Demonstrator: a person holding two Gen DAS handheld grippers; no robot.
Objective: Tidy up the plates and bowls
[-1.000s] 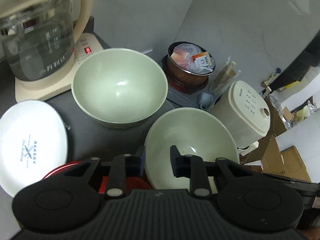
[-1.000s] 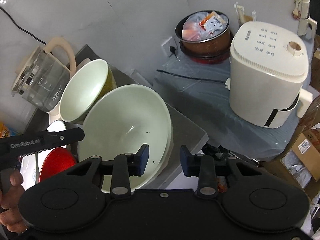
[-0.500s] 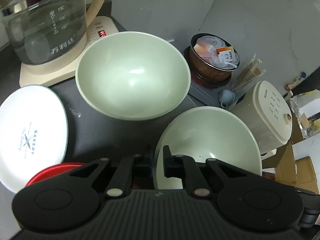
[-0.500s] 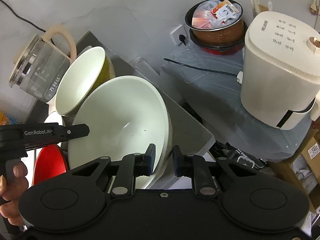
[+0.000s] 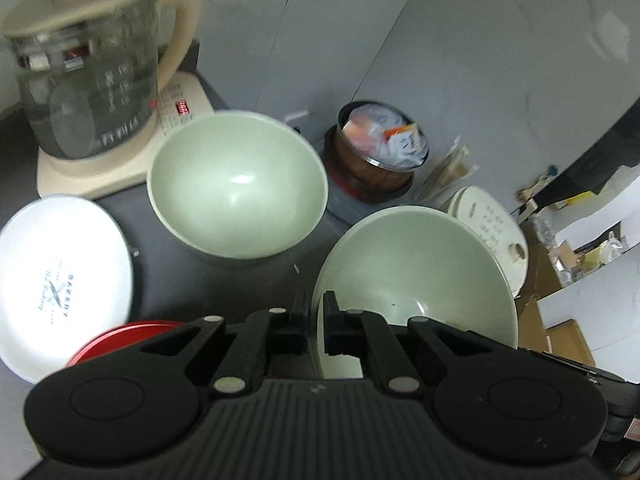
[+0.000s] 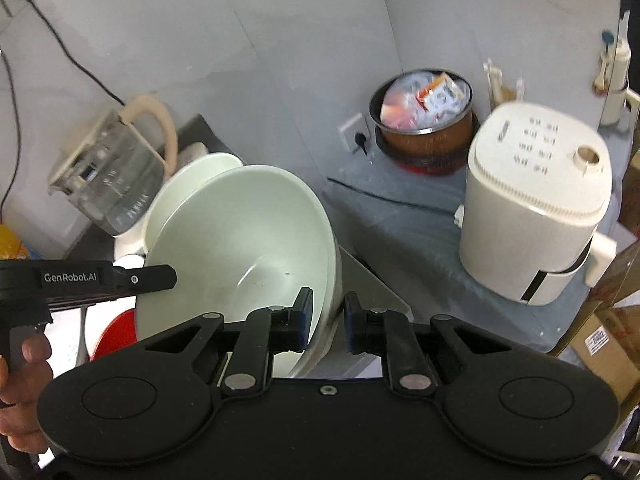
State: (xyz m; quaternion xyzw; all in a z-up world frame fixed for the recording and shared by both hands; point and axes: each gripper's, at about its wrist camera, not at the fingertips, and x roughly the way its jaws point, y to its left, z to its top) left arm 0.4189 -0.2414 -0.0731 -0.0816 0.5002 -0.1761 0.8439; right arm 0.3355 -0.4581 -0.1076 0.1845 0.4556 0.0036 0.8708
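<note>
open: dark counter strip (image 5: 224,280) between bowls | blocked: kettle (image 5: 88,92) behind far bowl (image 5: 236,184), white plate (image 5: 60,276) left

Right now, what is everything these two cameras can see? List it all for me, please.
Pale green bowls: two; near bowl gripped on both sides, far bowl by the kettle.
White plate: one, printed BAKERY, far left.
Red dish: one, partly hidden under the left gripper.
Glass kettle: one, cream handle and base, back left.
Brown pot: one, full of packets, back corner.
Cream appliance: one, on the grey ledge, right.
Wall socket: one, plug inserted.
Left gripper: black, clamped on the near bowl's rim.
Right gripper: black, astride the opposite rim.
Hand: one, holding the left gripper.
</note>
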